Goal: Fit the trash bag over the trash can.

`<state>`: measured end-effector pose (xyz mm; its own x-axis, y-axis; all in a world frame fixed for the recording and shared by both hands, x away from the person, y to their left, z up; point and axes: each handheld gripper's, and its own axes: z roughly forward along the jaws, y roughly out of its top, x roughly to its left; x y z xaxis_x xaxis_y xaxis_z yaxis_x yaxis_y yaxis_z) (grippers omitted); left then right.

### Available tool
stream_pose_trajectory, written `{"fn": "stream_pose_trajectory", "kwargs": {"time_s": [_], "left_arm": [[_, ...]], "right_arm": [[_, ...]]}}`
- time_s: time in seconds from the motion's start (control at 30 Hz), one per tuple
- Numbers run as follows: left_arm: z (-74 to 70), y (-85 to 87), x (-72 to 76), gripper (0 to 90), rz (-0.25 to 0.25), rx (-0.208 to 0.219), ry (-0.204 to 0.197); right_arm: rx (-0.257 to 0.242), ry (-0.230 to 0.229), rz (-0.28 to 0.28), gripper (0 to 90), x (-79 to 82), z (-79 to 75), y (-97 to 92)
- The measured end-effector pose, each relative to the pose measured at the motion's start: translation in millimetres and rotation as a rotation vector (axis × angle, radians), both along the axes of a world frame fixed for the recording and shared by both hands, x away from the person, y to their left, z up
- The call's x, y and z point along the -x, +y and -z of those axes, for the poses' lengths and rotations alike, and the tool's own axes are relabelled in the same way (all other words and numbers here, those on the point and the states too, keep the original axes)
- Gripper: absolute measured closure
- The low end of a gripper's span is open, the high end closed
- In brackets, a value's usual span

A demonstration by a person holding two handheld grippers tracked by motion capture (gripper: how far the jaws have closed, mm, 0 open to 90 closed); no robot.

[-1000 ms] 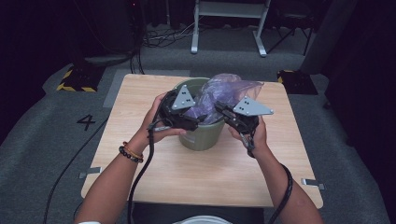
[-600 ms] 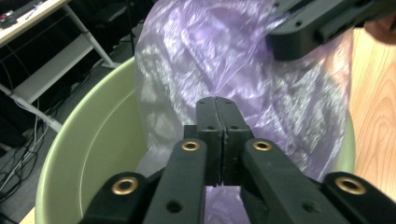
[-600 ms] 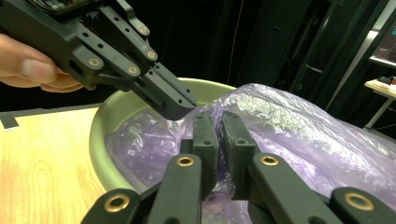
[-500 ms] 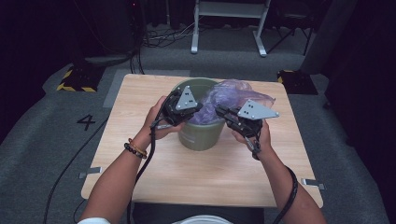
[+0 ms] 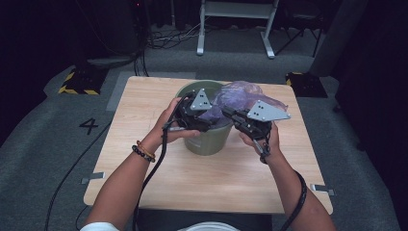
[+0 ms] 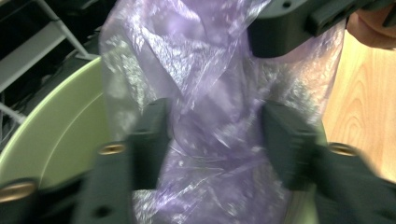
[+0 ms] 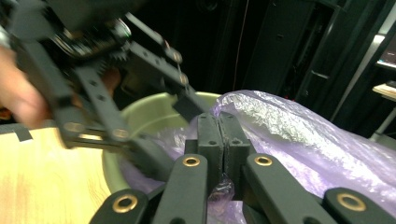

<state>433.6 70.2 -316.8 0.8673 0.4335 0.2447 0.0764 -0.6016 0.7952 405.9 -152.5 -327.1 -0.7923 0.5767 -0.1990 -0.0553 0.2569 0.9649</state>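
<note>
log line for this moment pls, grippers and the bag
right gripper: shut on purple bag | left gripper: jaws just opening, bag between them | green bucket: upright on table

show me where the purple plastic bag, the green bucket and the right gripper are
purple plastic bag [image 6: 210, 93]: left gripper view, on the crinkled film between the jaws.
green bucket [image 5: 209, 142]: high view, on its outer wall.
right gripper [image 7: 218, 135]: right gripper view, at the seam of its jaws, shut on the bag.

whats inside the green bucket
A crinkled purple plastic bag spills from the round green plastic bucket, part in, part over the rim. Bare inner wall shows in the left gripper view. The bag and grippers cover the bottom.
</note>
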Motion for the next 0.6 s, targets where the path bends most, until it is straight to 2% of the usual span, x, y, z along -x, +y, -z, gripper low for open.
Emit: {"fn": "stream_pose_trajectory", "kwargs": {"time_s": [0.03, 0.07, 0.1, 0.13, 0.2, 0.27, 0.33, 0.43, 0.5, 0.6], "left_arm": [[0.1, 0.6, 1.0, 69.5, 0.018, -0.003, -0.014], [0.0, 0.7, 1.7, 74.4, 0.009, -0.014, -0.03], [0.0, 0.7, 1.7, 80.0, 0.009, -0.014, -0.03], [-0.3, 1.3, 2.1, 80.0, -0.004, -0.023, -0.045], [-0.7, 3.4, 2.0, 88.5, -0.02, -0.023, -0.057], [-0.4, 8.2, -0.1, 89.6, -0.037, -0.028, -0.055], [1.4, 12.3, -2.4, 89.8, -0.053, -0.037, -0.054], [3.9, 18.5, -5.8, 89.8, -0.075, -0.034, -0.046], [5.3, 23.0, -7.6, 89.8, -0.077, -0.019, -0.039], [7.3, 28.6, -9.6, 89.7, -0.089, -0.014, -0.033]], "right_arm": [[-0.005, -0.001, -0.007, 89.0, 1.1, -0.7, 0.6], [-0.006, 0.0, -0.009, 88.5, 1.7, -0.7, 0.8], [-0.006, 0.0, -0.009, 88.5, 1.7, -0.7, 0.8], [-0.007, -0.002, -0.011, 87.4, 2.3, -0.5, 0.7], [-0.02, -0.005, -0.011, 80.5, 4.0, 0.0, -1.2], [-0.025, -0.02, -0.011, 74.2, 6.2, 0.1, -4.9], [-0.008, -0.048, 0.004, 66.7, 10.1, -1.2, -11.7], [0.002, -0.053, -0.001, 53.1, 14.9, -2.7, -26.0], [0.011, -0.057, 0.003, 52.3, 17.9, -2.3, -33.4], [0.051, -0.066, 0.014, 48.7, 23.1, 2.1, -49.3]]}}
